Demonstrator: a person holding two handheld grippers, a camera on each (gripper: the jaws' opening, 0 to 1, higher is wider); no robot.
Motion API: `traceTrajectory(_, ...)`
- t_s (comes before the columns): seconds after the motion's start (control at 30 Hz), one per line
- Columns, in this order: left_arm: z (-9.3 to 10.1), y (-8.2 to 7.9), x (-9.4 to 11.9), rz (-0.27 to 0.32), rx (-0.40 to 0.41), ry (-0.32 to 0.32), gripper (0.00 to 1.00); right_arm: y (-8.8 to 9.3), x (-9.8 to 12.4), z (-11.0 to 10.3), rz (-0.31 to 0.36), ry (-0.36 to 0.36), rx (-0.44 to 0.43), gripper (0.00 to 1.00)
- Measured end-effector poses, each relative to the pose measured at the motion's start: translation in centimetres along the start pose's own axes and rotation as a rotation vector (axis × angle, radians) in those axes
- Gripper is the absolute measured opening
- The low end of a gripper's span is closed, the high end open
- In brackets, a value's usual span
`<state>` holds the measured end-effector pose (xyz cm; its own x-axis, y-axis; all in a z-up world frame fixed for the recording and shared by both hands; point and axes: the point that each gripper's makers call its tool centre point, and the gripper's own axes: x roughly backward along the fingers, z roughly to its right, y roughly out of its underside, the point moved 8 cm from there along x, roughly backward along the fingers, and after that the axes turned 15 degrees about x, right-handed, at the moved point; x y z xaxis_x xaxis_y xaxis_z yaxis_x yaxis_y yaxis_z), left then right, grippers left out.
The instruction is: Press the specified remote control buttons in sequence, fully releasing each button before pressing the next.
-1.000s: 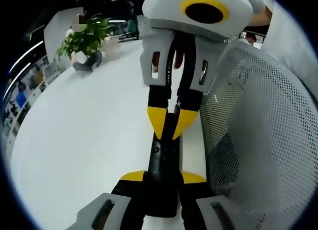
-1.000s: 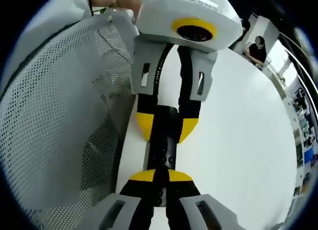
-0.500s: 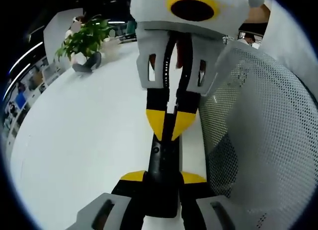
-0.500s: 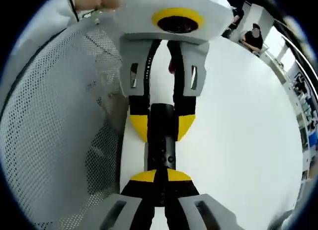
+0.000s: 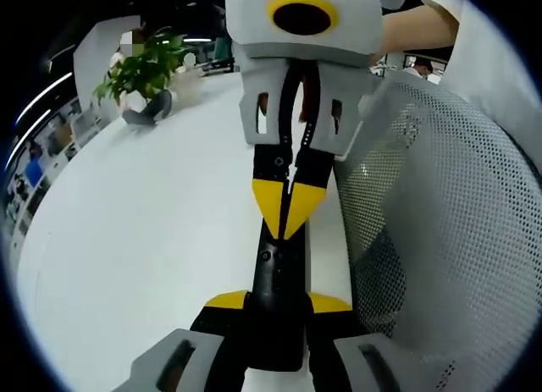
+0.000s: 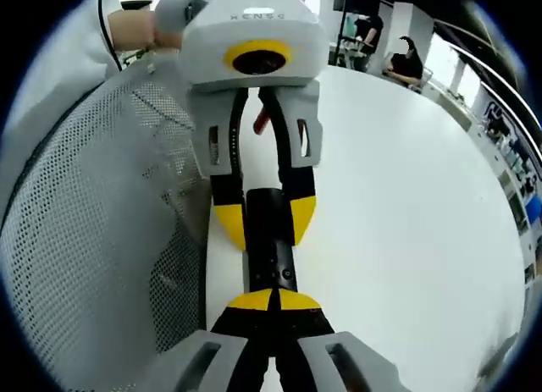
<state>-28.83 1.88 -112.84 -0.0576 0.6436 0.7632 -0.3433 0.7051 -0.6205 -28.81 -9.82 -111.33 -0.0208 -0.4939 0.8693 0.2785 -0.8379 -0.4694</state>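
A slim black remote control is held lengthwise over the white table. My left gripper is shut on its near end, one yellow tip on each side. My right gripper comes down from the top of the left gripper view with its yellow tips together, their point resting on the remote's button face. In the right gripper view the right gripper is shut over the remote. Beyond it the left gripper clamps the remote's far end. The buttons under the tips are hidden.
The white table stretches away to the left. A potted plant and a dark object stand at its far end. A white mesh chair back is close beside the grippers. A person's sleeve and seated people are visible.
In the left gripper view the right gripper's yellow tips have drawn together from slightly apart. The right gripper view has tilted, bringing more of the table and room into sight. The remote stays held.
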Motion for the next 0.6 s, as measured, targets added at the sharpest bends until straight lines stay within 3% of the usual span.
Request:
traceTrajectory(0.1, -0.02, 0.0, -0.01, 0.001, 0.0, 0.001, 0.25, -0.23, -0.21, 0.15, -0.048, -0.013, 0.041, 0.0)
traceTrajectory(0.23, -0.12, 0.14, 0.02, 0.014, 0.002, 0.009, 0.25, -0.79, -0.57, 0.57, -0.118, -0.046, 0.009, 0.0)
traceTrajectory(0.3, -0.11, 0.13, -0.01, 0.013, 0.0, 0.01, 0.25, -1.01, -0.54, 0.37, -0.139, -0.051, 0.043, 0.0)
traceTrajectory(0.4, -0.1, 0.1, -0.02, 0.01, -0.002, 0.009, 0.25, -1.0, -0.38, 0.34, -0.14, -0.047, 0.05, 0.0)
traceTrajectory(0.5, -0.14, 0.22, -0.01, 0.02, 0.001, 0.01, 0.25, -0.75, -0.23, 0.34, -0.102, -0.033, -0.036, 0.0)
traceTrajectory(0.6, -0.25, 0.44, 0.07, 0.042, -0.001, 0.019, 0.25, -0.28, -0.01, 0.21, -0.062, -0.031, 0.002, 0.0)
